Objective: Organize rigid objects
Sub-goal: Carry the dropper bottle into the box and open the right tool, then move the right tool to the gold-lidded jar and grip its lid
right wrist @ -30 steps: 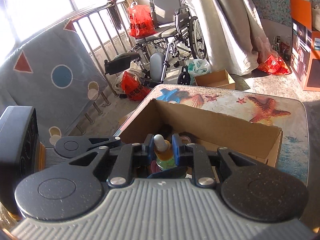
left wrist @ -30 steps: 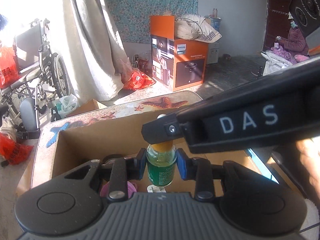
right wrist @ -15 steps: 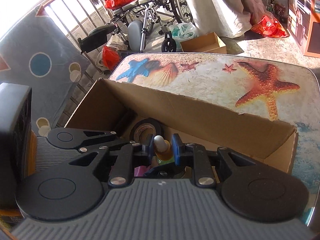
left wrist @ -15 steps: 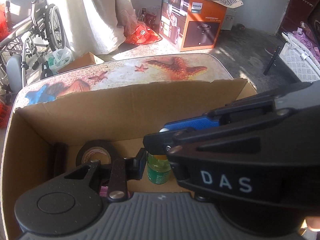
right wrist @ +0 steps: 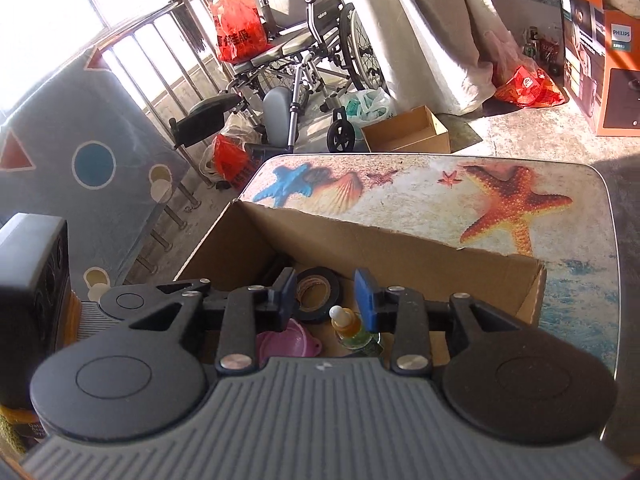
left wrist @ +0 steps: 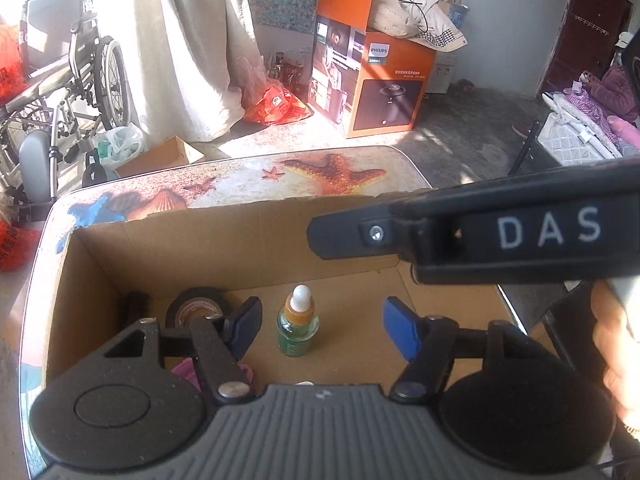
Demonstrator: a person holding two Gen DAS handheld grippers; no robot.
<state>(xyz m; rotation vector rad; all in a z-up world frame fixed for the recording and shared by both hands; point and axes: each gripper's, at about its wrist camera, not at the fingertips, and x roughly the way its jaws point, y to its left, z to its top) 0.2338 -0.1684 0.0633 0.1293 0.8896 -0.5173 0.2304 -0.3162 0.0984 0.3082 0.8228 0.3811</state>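
Standing upright in the cardboard box (left wrist: pixel 224 240): dropper bottle (left wrist: pixel 298 322), touching neither tongs. Left gripper (left wrist: pixel 320 326) and right gripper (right wrist: pixel 326 294) both just opening, pads apart.

Lettering "DAS", white capitals, on the black side of the right gripper (left wrist: pixel 348 236) crossing the left wrist view. Brand "PHILIPS" on the orange carton (left wrist: pixel 394 80) standing on the floor beyond the table's far edge (also legible in the right wrist view (right wrist: pixel 618 80)). Red bag (right wrist: pixel 238 32) on the wheelchair: large dark characters, not legible.
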